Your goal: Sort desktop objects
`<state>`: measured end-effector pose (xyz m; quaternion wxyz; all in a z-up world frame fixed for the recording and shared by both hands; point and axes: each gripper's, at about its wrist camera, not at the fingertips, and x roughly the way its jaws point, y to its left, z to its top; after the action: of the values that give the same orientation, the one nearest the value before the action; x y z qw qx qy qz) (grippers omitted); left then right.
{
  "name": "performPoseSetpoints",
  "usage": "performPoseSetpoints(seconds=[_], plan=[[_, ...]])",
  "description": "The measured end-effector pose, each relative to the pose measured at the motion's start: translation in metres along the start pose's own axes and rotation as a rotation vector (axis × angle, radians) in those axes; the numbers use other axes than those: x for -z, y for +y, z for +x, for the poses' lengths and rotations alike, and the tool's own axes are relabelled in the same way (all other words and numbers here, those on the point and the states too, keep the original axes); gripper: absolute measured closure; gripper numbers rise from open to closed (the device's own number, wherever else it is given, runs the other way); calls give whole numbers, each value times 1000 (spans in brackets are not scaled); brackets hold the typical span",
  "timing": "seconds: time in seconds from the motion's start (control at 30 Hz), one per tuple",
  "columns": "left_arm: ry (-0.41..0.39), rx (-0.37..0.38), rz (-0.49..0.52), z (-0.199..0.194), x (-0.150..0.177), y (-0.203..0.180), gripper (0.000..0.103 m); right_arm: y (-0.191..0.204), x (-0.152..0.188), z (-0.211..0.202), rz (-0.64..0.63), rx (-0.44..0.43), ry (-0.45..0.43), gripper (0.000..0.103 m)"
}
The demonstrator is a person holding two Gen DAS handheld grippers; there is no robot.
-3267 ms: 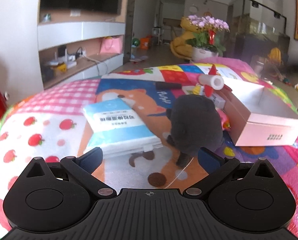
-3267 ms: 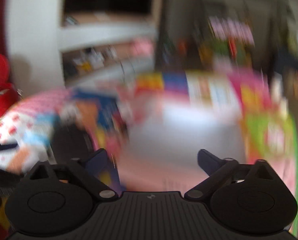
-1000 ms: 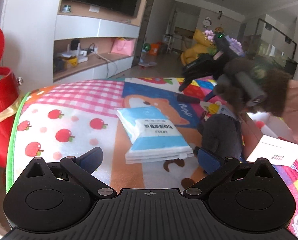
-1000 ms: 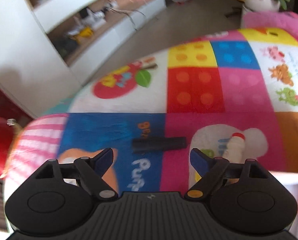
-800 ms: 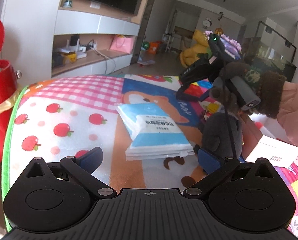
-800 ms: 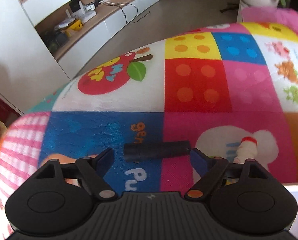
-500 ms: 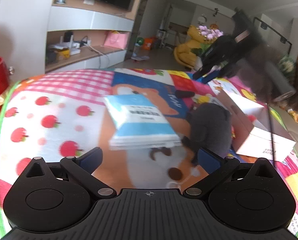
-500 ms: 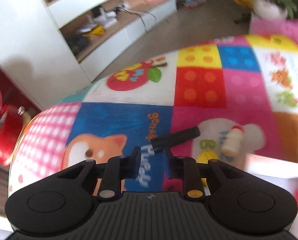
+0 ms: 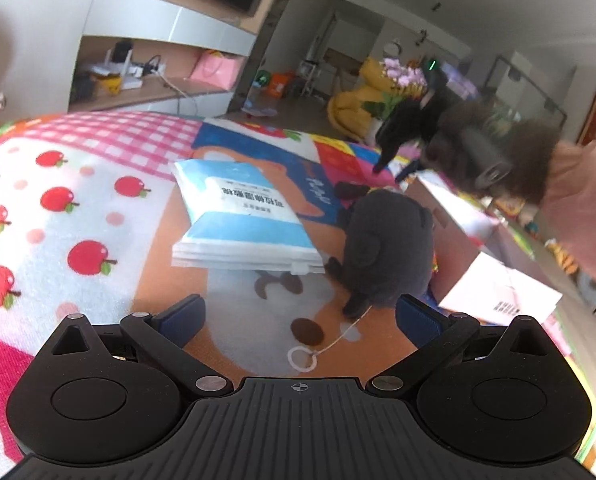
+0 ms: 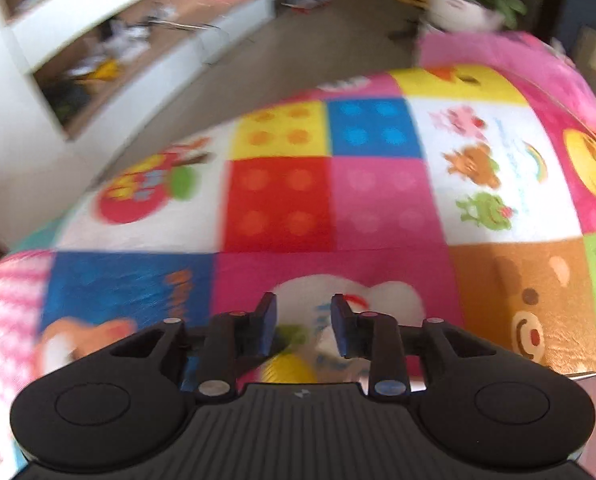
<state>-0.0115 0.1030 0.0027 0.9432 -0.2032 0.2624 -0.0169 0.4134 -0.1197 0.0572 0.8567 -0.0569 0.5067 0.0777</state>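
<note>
- Left tongs (image 9: 298,312): held low over the desk (image 9: 78,200), which carries a patchwork play mat, and tilted somewhat downward. Jaws stand wide with nothing between them.
- Grey plush toy (image 9: 386,248): lies just ahead of the left tongs, toward their right finger. Its cord and white ring (image 9: 301,358) lie on the mat between the two fingers.
- Blue-and-white tissue pack (image 9: 238,216): flat on the mat ahead of the left tongs, slightly left of centre, its near corner just beside the plush toy.
- Open white box (image 9: 498,280): right of the plush toy, beyond the right finger.
- Right tongs (image 10: 303,330): pointed steeply down at the mat, carried by a hand in a dark fuzzy glove (image 9: 470,148) with a pink sleeve (image 9: 578,208). Jaws narrow and opening; nothing is seen between them.
- The right wrist view is blurred.
</note>
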Motion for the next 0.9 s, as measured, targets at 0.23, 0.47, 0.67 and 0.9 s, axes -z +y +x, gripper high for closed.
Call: performPoseSetpoints(seconds=[0.23,0.47,0.67,0.9], plan=[[1,38,-44,0,0,6,0,5,6,31,-3,-44,99,79],[4,30,-43,2,0,5,0,58,53,-6,-237,-154,109,79],[7,20,-36,2,0,4,0,74,100,-55,-332,-253,108,79],[3,5,-29,2,0,4,0,11,134,-157,-214,-410,-148,79]])
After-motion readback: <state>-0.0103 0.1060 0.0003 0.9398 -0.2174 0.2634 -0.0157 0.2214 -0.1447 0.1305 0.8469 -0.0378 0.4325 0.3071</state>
